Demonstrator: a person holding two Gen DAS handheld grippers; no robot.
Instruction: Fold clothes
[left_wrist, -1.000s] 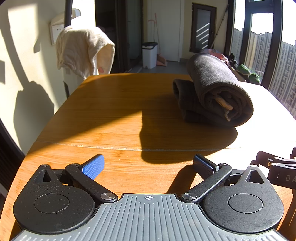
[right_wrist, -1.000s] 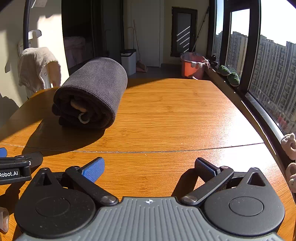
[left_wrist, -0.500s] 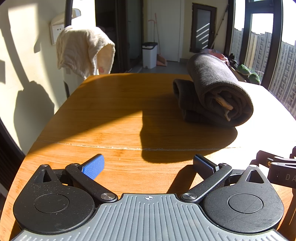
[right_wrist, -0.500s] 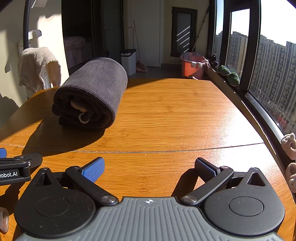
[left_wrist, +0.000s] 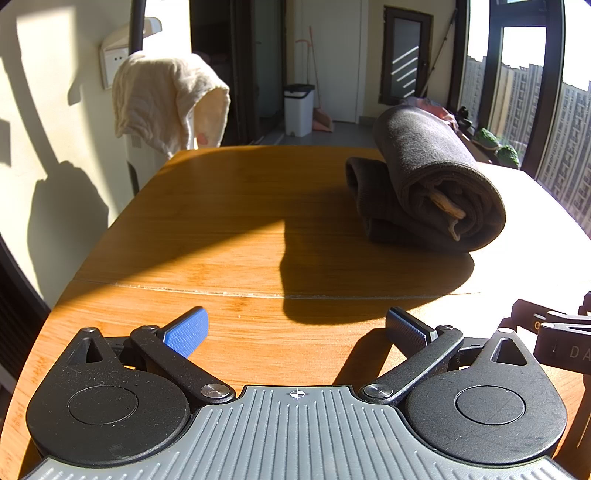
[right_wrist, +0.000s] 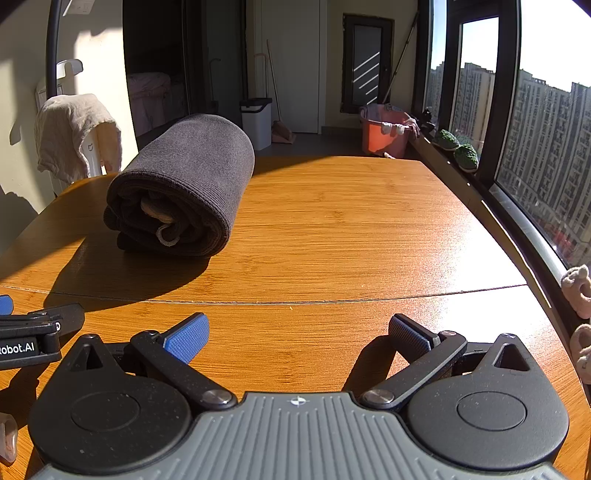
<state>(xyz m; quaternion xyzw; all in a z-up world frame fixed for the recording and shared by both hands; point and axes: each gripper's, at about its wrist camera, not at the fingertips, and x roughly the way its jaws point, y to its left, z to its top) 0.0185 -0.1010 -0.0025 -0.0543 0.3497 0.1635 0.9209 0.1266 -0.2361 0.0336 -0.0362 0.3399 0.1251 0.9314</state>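
Roll (right_wrist: 192, 177): dark grey, fine ribbed knit, cream lining. Bench (right_wrist: 351, 229): orange-brown wood grain. Pads (right_wrist: 184, 338): one blue, one black. Bucket (right_wrist: 384, 133): orange.

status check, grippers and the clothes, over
Left gripper open, empty. Right gripper open, empty. Dark garment rolled up on table, untouched. Nothing in the way.

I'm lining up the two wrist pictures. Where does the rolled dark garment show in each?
Left wrist: the garment lies right of centre, upper half, on the table.
Right wrist: the garment lies left of centre, on the table.
Shared landmark: the white bin on the floor behind.
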